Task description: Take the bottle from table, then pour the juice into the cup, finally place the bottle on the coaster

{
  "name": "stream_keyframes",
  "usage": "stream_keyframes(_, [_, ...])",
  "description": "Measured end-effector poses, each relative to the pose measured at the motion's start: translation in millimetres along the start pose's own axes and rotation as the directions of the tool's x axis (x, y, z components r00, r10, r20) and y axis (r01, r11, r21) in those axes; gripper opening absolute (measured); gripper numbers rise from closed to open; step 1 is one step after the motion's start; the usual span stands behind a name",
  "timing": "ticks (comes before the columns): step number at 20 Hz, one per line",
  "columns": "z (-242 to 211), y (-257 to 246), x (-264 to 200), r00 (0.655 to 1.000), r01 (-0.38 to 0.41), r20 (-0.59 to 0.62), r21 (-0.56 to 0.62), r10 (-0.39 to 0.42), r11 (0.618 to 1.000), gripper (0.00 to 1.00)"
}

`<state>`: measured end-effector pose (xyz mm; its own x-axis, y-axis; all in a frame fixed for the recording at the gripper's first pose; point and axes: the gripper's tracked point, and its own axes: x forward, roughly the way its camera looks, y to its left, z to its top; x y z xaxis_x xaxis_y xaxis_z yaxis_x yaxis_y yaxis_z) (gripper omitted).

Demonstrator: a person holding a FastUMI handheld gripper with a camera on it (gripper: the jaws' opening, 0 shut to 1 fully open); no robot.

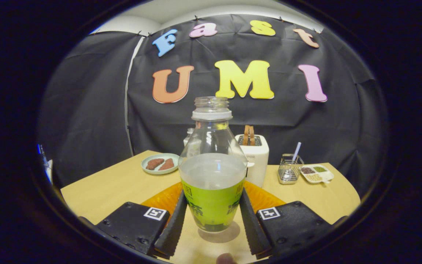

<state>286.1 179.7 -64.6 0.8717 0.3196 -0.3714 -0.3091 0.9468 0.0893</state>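
Note:
A clear bottle [212,161] with a green label and no cap stands upright between my fingers. Pale cloudy juice fills it to about half height. My gripper [212,194] is shut on the bottle, with the left finger pad [174,223] and the right finger pad [248,220] pressing on the label's two sides. The bottle's base is just over the wooden table [115,183], with its shadow right below. An orange round coaster [161,200] lies on the table just behind the bottle and shows on both sides of it.
Beyond the bottle stand a white toaster [256,157] holding bread slices, a wire holder [288,170] with a straw, a divided dish of grains [315,174], a plate with brown slices [159,164] and a small bottle [189,136].

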Motion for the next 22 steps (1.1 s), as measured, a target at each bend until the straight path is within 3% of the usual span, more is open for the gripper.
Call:
stream_keyframes(8, [-44.6,-2.7,25.0,0.998,0.011,-0.060,-0.051,-0.014,0.999,0.78])
stream_keyframes(13, [-44.2,0.0,27.5,0.999,0.021,-0.033,-0.095,-0.024,0.995,0.79])
stream_keyframes(21, [-51.9,-8.2,29.3,0.999,0.026,-0.039,-0.056,-0.029,0.998,0.83])
stream_keyframes(22, [-54.5,-9.2,27.7,0.999,0.030,-0.038,-0.050,-0.032,0.998,0.88])
